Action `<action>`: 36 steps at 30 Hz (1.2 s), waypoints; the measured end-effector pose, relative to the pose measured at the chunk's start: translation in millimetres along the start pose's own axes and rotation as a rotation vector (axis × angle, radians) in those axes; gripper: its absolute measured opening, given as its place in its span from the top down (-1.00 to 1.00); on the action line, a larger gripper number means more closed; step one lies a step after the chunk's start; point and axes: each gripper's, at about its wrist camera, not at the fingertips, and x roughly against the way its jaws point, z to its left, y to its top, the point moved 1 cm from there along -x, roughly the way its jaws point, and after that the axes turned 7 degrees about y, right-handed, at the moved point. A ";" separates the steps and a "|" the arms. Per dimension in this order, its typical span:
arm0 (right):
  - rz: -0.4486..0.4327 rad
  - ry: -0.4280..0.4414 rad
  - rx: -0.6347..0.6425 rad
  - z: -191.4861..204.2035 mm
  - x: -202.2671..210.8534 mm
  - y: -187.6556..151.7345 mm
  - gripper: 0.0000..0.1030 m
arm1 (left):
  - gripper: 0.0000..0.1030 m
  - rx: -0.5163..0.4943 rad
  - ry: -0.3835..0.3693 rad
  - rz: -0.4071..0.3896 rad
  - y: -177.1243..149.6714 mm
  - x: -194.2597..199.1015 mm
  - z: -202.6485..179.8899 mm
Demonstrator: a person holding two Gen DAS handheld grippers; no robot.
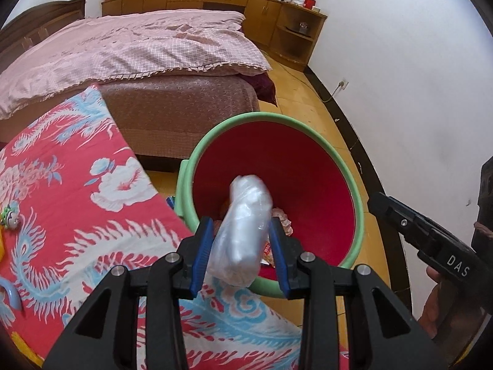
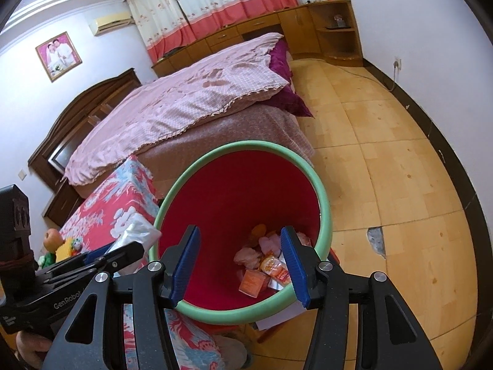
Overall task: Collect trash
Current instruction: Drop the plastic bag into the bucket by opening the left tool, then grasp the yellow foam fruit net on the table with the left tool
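Observation:
A red bucket with a green rim (image 1: pixel 348 172) stands on the floor beside a table under a red floral cloth (image 1: pixel 71 203). My left gripper (image 1: pixel 242 231) is shut on a crumpled clear plastic bag (image 1: pixel 246 228) and holds it over the bucket's near rim. My right gripper (image 2: pixel 240 259) is open and empty above the bucket (image 2: pixel 323 212). Several wrappers and pink scraps (image 2: pixel 265 265) lie at the bucket's bottom. The left gripper with the bag (image 2: pixel 135 234) also shows at the left of the right wrist view.
A bed with a pink quilt (image 1: pixel 129 49) stands behind the table. Small toys (image 2: pixel 58 243) sit on the cloth. Wooden cabinets (image 1: pixel 271 21) line the far wall. The floor (image 2: pixel 400 160) is yellow tile with a chipped patch (image 2: pixel 376 242).

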 end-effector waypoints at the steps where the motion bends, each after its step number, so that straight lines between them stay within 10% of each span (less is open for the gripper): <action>1: 0.001 0.000 0.000 -0.1 0.3 -0.4 -0.08 | 0.17 -0.001 0.001 -0.003 0.3 0.2 -1.0; 36: 0.022 0.118 0.122 86.8 33.4 -36.0 -0.08 | 0.08 0.136 0.199 -0.121 -49.2 121.5 88.4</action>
